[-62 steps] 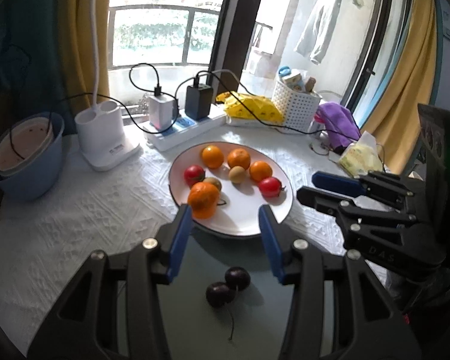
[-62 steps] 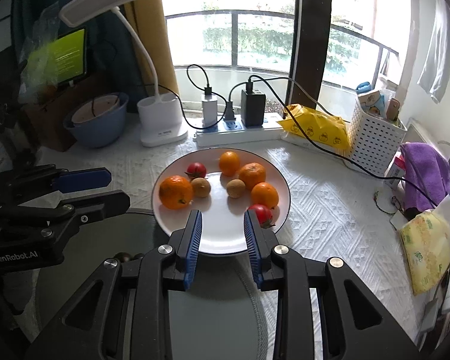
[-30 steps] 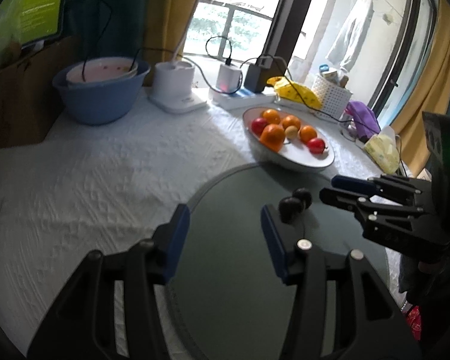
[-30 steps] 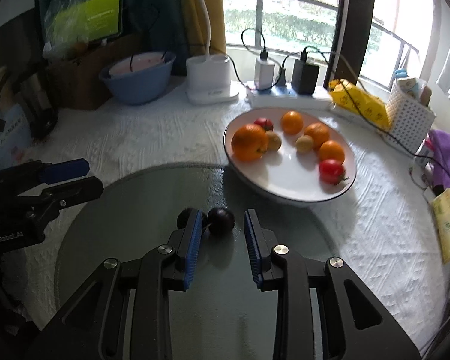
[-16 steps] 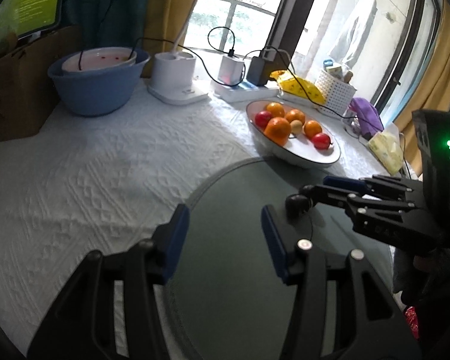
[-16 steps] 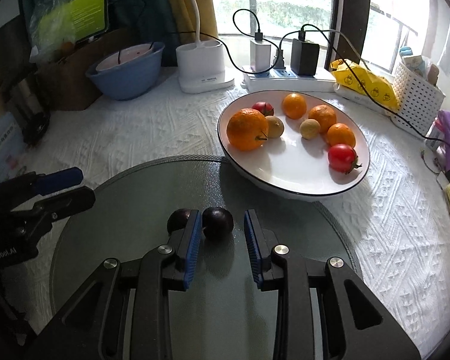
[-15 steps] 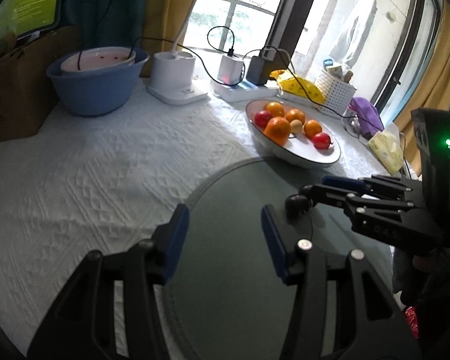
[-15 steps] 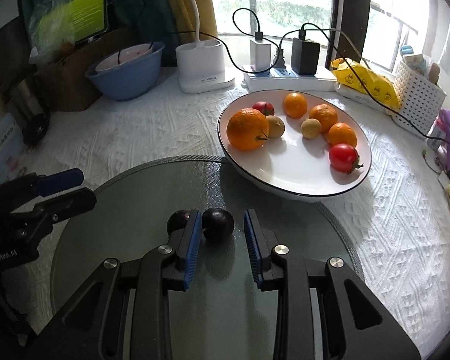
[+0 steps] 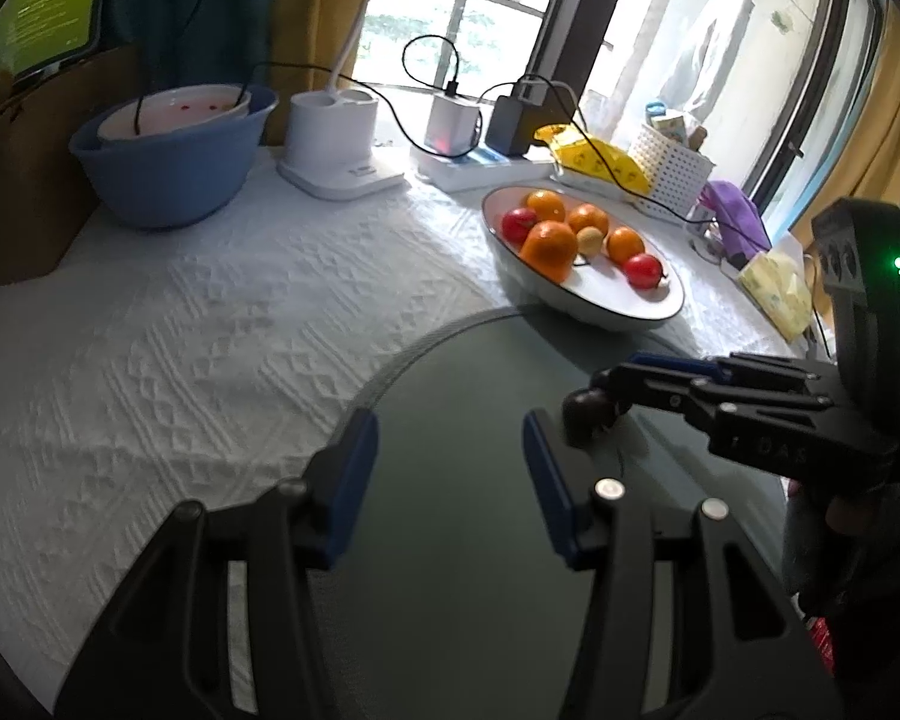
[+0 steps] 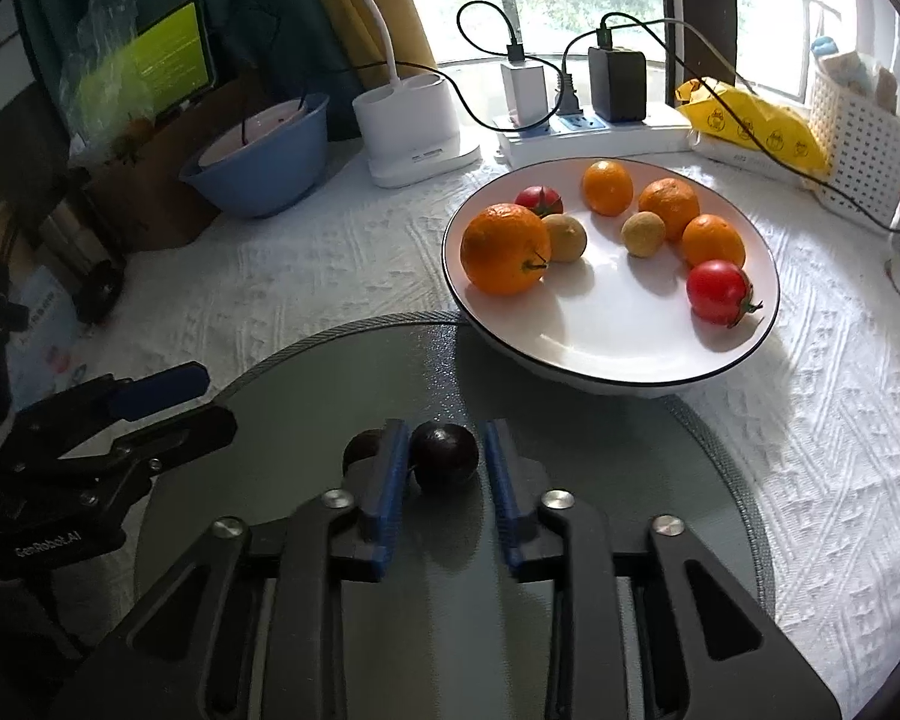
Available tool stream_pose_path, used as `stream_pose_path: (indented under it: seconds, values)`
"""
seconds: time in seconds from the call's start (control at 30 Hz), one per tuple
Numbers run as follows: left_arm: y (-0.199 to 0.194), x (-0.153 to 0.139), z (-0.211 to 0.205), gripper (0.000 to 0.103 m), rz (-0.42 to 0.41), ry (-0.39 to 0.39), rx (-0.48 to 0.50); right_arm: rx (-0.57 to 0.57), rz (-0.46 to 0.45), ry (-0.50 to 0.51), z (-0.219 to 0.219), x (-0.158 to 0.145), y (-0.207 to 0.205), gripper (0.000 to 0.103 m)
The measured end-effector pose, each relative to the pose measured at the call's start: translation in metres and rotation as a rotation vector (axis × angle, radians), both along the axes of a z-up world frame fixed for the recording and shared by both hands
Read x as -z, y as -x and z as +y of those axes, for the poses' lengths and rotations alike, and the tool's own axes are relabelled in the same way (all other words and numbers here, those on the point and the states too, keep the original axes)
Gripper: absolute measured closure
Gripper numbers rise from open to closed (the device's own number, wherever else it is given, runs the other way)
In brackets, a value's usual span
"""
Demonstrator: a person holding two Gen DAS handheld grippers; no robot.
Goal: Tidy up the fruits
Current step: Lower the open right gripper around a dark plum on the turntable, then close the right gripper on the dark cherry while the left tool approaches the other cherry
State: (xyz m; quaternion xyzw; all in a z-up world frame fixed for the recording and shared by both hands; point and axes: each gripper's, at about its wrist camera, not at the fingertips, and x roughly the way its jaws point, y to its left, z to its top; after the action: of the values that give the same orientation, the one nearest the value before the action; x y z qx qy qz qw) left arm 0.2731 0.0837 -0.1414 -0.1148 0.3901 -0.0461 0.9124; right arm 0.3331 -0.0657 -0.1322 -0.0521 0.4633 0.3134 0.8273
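Note:
Two dark cherries lie on the round grey mat [image 10: 600, 540]. My right gripper [image 10: 440, 456] is open with its jaws around one cherry [image 10: 444, 455]; the other cherry [image 10: 361, 449] sits just left of the left finger. In the left wrist view, one cherry [image 9: 587, 411] shows at the right gripper's tips [image 9: 615, 381]. A white plate [image 10: 606, 354] beyond the mat holds oranges, two red tomatoes and two small tan fruits. My left gripper [image 9: 447, 468] is open and empty over the mat's left part.
A blue bowl [image 10: 264, 162], a white lamp base [image 10: 411, 120] and a power strip with chargers [image 10: 570, 120] stand at the back. A yellow bag [image 10: 750, 120] and a white basket [image 10: 858, 120] are at the back right. A white cloth covers the table.
My right gripper has come forward and lower, so the cherry now lies between its fingers. My left gripper has barely moved.

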Motion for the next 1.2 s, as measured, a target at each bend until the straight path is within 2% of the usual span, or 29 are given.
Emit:
stream_pose_path:
  seconds: [0.33,0.73,1.0,1.13,1.2]
  values:
    - [-0.002,-0.006,-0.013,0.051,-0.008,-0.015,0.014,0.022,-0.020,-0.007,-0.013,-0.005,0.004,0.083]
    - [-0.006,-0.009,-0.026,0.051,-0.013,-0.021,0.044,0.113,-0.043,0.050,-0.037,-0.008,0.001,0.083]
    - [-0.006,-0.010,-0.029,0.051,-0.015,-0.022,0.049,0.081,-0.029,0.028,-0.031,-0.010,0.002,0.083]
    - [-0.006,-0.011,-0.028,0.051,-0.015,-0.021,0.046,0.069,-0.012,0.030,-0.024,-0.006,-0.001,0.080]
    - [-0.005,-0.011,-0.028,0.051,-0.016,-0.018,0.045,0.064,-0.002,0.029,-0.020,-0.005,-0.002,0.073]
